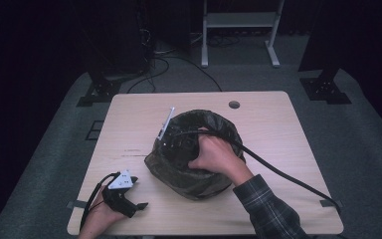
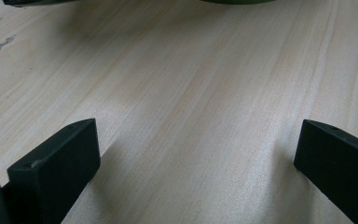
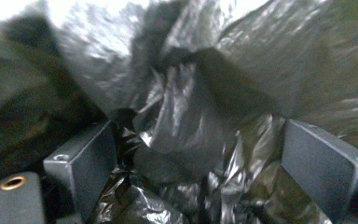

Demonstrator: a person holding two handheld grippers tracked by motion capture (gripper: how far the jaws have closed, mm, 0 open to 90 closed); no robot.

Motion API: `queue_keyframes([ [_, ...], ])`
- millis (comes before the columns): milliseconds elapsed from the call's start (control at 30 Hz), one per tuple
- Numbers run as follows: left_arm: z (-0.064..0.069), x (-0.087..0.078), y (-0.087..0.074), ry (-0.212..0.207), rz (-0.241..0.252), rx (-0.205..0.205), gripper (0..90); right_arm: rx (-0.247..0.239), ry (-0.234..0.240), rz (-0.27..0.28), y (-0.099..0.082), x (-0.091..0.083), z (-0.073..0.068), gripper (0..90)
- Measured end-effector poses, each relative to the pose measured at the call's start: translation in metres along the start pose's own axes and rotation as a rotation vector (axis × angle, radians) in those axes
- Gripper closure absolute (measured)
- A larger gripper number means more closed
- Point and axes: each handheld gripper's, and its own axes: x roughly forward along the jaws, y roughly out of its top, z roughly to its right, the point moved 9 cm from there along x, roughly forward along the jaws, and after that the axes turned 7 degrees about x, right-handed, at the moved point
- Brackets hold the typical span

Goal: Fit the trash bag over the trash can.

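while the right hand (image 1: pixel 218 155) reaches into the bin (image 1: pixel 195 185) near the middle of the table (image 1: pixel 278 129), the right gripper (image 3: pixel 198 154) sits inside against the black bag (image 3: pixel 182 126), its jaws wide apart with crumpled plastic between them, not clamped. the left gripper (image 1: pixel 122 191) rests at the table's near left edge, well apart from the bin, jaws spread over bare wood, holding nothing.
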Motion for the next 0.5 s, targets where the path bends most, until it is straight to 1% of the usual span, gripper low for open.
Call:
queue_keyframes([
  [33, 0.000, 0.000, 0.000, 0.000, 0.000, 0.000, 0.0, 0.000, -0.001, -0.003, 0.000, 0.000, 0.000, 9.6],
  [100, 0.000, 0.000, 0.000, 0.000, 0.000, 0.000, 0.0, -0.002, -0.001, 0.023, 0.002, -0.003, -0.001, 9.6],
  [167, 0.000, 0.000, 0.000, 0.000, 0.000, 0.000, 0.0, -0.003, -0.006, 0.063, 0.004, -0.011, -0.001, 9.6],
  [233, 0.000, 0.000, 0.000, 0.000, 0.000, 0.001, 0.0, -0.007, -0.016, 0.085, 0.006, -0.017, 0.000, 9.6],
  [333, 0.000, 0.000, 0.000, 0.000, -0.001, 0.001, 0.0, -0.002, -0.027, 0.133, 0.007, -0.031, 0.002, 9.6],
  [433, 0.000, 0.000, 0.000, 0.000, -0.001, 0.001, 0.0, 0.014, -0.032, 0.171, 0.006, -0.046, 0.004, 9.6],
  [467, 0.000, 0.000, 0.000, 0.000, -0.001, 0.001, 0.0, 0.007, -0.040, 0.185, 0.005, -0.052, 0.005, 9.6],
  [500, 0.000, 0.000, 0.000, 0.000, -0.001, 0.001, 0.0, 0.011, -0.044, 0.193, 0.004, -0.056, 0.005, 9.6],
])
